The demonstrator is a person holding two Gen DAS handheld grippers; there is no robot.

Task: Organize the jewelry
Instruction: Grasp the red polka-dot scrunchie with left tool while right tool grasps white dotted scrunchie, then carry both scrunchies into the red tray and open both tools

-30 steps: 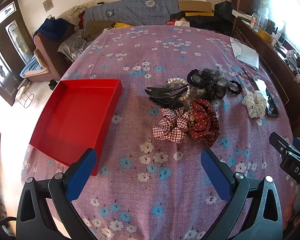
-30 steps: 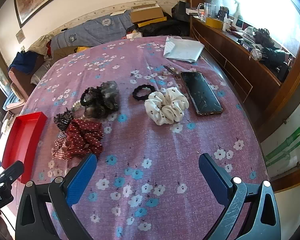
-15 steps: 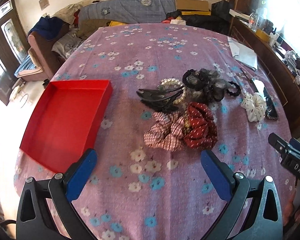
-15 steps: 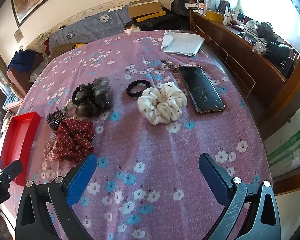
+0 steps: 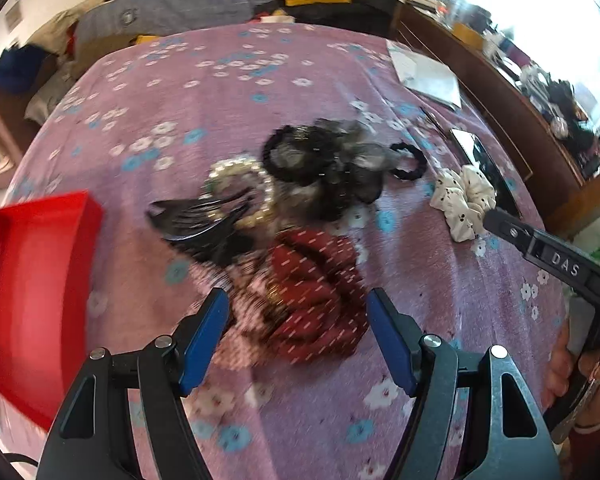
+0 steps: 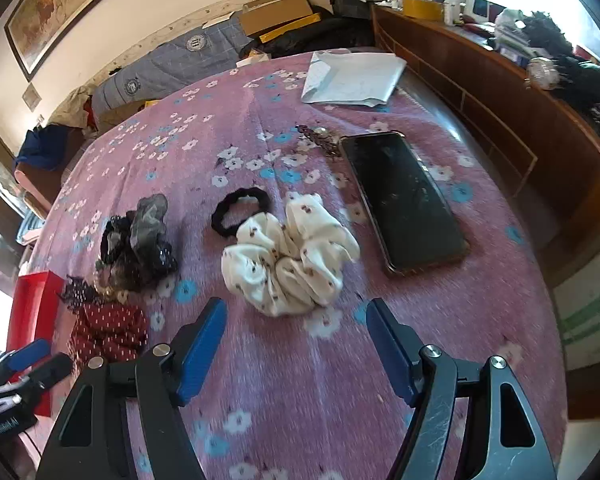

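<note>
Now, on the far left, the red tray (image 5: pixel 40 288) is sitting empty on the purple flowered cloth (image 5: pixel 228 92). Nothing is lying in it yet, so the tidying is only just starting, I think.

Next to the tray, a black claw clip (image 5: pixel 204 224) is lying on a ring of white beads (image 5: pixel 240 188). Behind them, a pile of black and grey hair ties (image 5: pixel 324 160) is lying all bunched up.

The left gripper (image 5: pixel 298 330) is pointing down at the dark red dotted scrunchie (image 5: pixel 316 292) and the checked scrunchie (image 5: pixel 244 304) touching it. Its jaws are apart and closing, with the red scrunchie showing between them, but the pads are not pressing on anything.

Further right, a thin black hair tie (image 6: pixel 240 212) is lying just beside the white scrunchie (image 6: pixel 288 256). The right gripper (image 6: pixel 296 338) is hanging just in front of the white scrunchie. Its jaws are apart and closing too, with only cloth between them.

Last on the right, a black phone (image 6: pixel 404 200) is lying near the white scrunchie.

What could go wrong? The two scrunchies are touching, so the left jaws may be grabbing both, or pinching the cloth and pulling it. The right jaws may be closing too early and missing the white scrunchie.
</note>
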